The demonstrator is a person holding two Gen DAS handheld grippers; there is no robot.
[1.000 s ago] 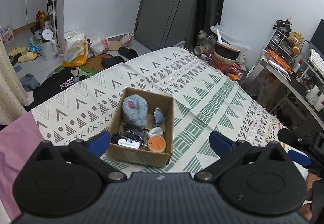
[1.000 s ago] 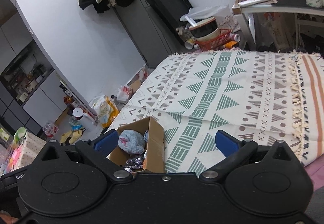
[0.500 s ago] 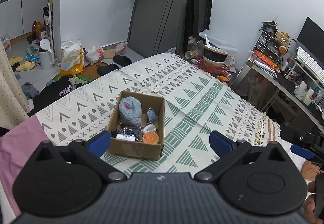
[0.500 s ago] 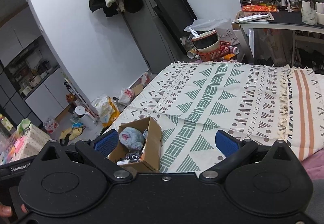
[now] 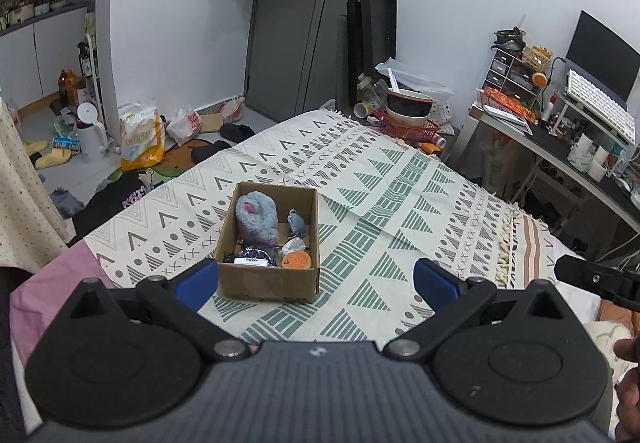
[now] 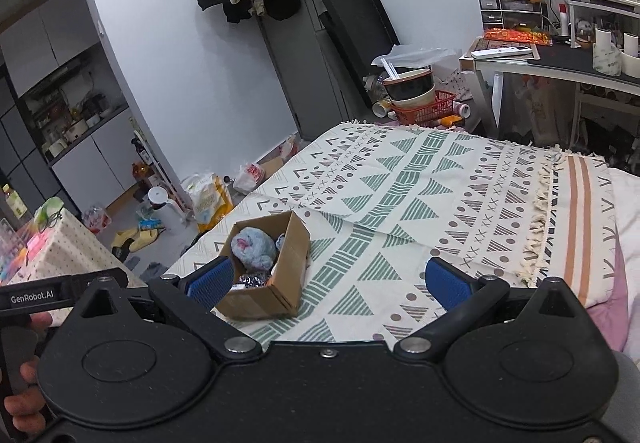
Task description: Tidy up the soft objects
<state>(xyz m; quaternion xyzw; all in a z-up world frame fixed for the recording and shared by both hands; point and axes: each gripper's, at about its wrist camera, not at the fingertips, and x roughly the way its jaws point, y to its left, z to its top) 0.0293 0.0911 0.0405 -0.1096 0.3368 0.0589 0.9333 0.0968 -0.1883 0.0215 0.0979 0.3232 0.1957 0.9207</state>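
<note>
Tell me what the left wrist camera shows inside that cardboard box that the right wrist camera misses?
Only the left wrist view looks down to the bottom of the cardboard box: an orange round item and a dark packet. Only the right wrist view shows the box's outer side wall and the other tool's handle. Both share the fluffy blue-grey toy, the patterned blanket and open tools.

Even, soft indoor light; sharp focus, fisheye-bent edges.

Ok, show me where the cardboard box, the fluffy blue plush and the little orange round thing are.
cardboard box (image 5: 266,283), left wrist view, on its near outer wall.
fluffy blue plush (image 5: 258,215), left wrist view, middle of its furry body.
orange round thing (image 5: 296,261), left wrist view, centre of its top face.
</note>
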